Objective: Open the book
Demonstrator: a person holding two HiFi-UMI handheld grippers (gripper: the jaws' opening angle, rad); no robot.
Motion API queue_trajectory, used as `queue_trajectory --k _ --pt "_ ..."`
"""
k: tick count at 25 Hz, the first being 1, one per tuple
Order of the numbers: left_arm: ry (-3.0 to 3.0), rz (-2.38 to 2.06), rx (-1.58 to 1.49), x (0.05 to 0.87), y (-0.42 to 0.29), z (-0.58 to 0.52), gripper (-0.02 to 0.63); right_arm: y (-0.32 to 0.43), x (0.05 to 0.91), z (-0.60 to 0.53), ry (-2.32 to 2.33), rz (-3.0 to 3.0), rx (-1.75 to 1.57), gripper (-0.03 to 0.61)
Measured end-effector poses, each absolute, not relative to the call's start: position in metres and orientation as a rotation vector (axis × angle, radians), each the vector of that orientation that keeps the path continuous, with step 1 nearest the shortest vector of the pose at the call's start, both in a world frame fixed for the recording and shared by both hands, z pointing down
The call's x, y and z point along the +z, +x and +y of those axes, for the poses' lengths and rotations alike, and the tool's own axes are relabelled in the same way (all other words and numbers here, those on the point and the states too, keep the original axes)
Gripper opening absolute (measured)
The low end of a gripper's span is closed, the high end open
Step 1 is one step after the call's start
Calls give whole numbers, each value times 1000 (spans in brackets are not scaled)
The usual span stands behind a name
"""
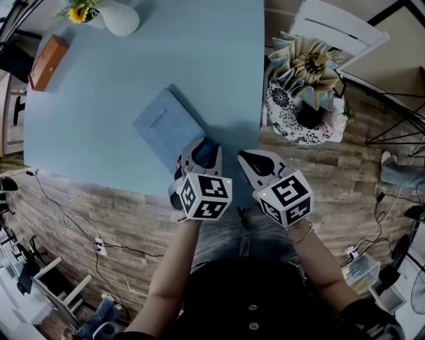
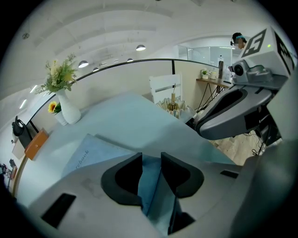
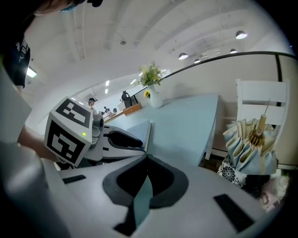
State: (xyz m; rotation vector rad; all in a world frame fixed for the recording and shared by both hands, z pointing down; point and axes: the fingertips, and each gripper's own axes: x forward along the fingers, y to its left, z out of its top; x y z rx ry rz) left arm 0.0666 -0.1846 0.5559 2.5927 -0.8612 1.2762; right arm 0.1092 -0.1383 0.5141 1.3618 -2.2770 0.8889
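Now, the book (image 1: 165,126) lay closed and flat on the table (image 1: 166,53), set askew, close to the table's near edge. The left gripper (image 2: 151,158) sat low over the book's near corner. Its fingers were parted, and a strip of blue cover showed in the gap. Whether the pads touched the cover I could not tell. The right gripper (image 3: 146,159) hovered just beside the left at the table's edge, off the book, its fingers tip to tip with nothing between them. A vase (image 1: 121,16) and an orange box (image 1: 46,61) stood at the far side, well apart from the book.
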Motion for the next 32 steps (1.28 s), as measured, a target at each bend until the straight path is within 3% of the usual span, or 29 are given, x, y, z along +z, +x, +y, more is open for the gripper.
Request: queue_trajectory --k 5,25,32 --pt "2577 -832 1272 562 71 -182 86 111 513 -139 1367 -2276 886 6" --pt "2593 -774 1290 565 74 -180 86 112 510 -147 1327 -2312 862 6" --pt "2570 -798 1231 558 75 -177 29 114 503 -153 1305 -2320 828 6"
